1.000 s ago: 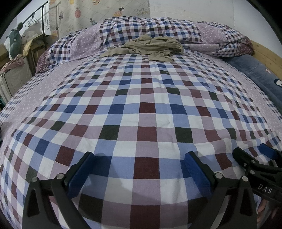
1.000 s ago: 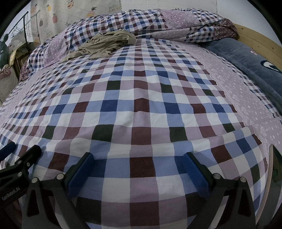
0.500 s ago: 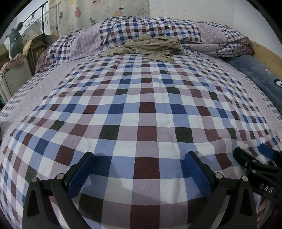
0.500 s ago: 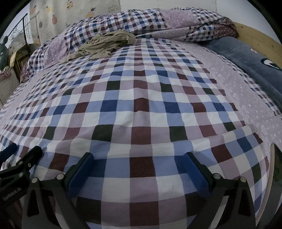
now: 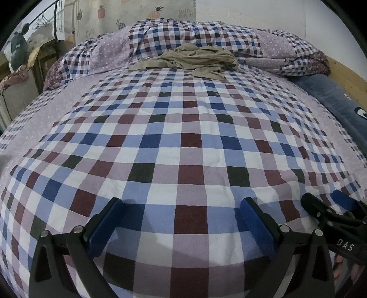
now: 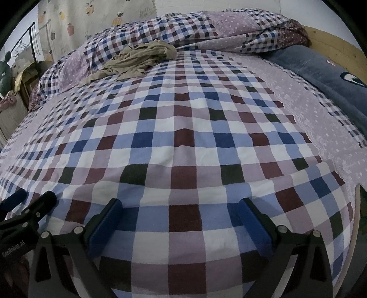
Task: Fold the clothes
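Left wrist view shows the left gripper (image 5: 181, 220) low over the checked purple, blue and white bedsheet (image 5: 183, 146), its 2 blue-padded fingers spread wide and empty. Beside it, the right gripper (image 6: 181, 217) is likewise spread with nothing held. A crumpled khaki garment (image 5: 195, 59), possibly a shirt, lies far off against the heaped checked quilt (image 5: 197, 36).

Checked bedspread (image 5: 183, 142), fruit-print curtain (image 5: 119, 16), wooden bed frame (image 6: 339, 43), dim light.
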Motion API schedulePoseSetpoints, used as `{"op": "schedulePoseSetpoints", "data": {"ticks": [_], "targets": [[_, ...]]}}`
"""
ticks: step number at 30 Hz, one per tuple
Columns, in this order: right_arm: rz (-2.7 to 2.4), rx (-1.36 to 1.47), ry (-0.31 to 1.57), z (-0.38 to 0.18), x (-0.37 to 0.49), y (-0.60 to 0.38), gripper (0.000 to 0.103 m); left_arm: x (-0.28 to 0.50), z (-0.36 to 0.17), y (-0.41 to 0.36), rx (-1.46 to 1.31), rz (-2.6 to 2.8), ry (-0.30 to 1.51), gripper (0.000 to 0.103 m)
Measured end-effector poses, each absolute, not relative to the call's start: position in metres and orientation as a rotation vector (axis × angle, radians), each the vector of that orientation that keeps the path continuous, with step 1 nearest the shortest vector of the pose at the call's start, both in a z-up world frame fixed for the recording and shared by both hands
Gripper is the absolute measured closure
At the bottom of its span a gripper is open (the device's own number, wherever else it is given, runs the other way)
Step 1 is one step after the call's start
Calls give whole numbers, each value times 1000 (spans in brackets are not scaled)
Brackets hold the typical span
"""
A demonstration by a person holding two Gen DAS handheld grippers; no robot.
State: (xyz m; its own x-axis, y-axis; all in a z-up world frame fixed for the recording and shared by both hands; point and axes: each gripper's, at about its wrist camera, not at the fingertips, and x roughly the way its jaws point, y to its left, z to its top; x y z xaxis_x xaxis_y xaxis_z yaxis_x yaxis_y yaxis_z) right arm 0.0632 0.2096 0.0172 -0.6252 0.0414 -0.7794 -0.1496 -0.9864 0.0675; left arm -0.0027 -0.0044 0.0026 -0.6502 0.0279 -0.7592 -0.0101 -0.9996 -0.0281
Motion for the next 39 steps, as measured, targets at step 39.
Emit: {"op": "schedulePoseSetpoints", "data": {"ticks": [39], "targets": [[2999, -1268, 37, 68, -205, 148, 38, -28, 60, -105, -1149, 2903, -393, 1]]}}
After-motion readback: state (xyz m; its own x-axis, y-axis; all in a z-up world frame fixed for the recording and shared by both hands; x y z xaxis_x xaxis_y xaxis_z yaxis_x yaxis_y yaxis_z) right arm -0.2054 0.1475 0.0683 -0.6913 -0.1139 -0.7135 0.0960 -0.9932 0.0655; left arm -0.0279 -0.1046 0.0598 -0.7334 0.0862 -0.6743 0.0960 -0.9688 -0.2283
